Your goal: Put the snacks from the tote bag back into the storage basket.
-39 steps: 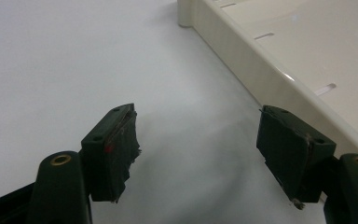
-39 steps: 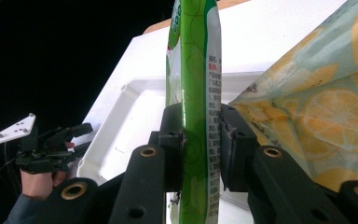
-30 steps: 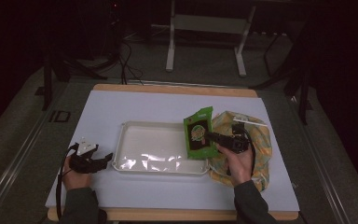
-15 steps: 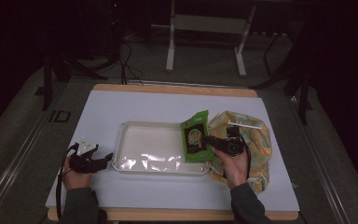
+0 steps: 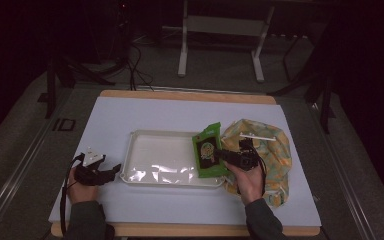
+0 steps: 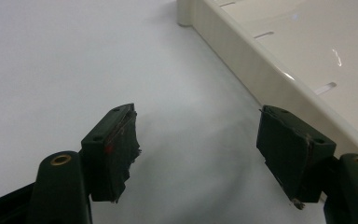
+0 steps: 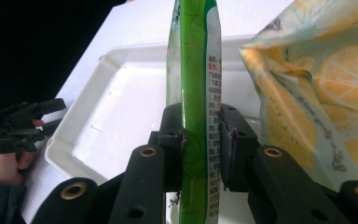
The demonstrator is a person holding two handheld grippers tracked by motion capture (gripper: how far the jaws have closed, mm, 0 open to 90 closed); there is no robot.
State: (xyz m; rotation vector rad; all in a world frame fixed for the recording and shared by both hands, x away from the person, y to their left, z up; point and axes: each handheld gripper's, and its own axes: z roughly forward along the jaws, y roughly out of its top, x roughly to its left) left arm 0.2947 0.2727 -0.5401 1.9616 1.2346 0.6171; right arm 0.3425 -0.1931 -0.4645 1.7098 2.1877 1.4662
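Fingers [image 6: 114,149] of the left gripper [image 5: 94,171] stand spread and empty, low over the white desk [image 5: 145,112] just beside the left end of the white tray [image 5: 135,176], probably parked clear of the work. Further right, the right gripper [image 5: 223,155] has its fingers [image 7: 235,140] pinching a green packet [image 5: 208,154] edge-on over the tray's right end, seemingly to set it inside. Right of it lies the lemon-print bag [image 5: 275,150], likely the packet's source.
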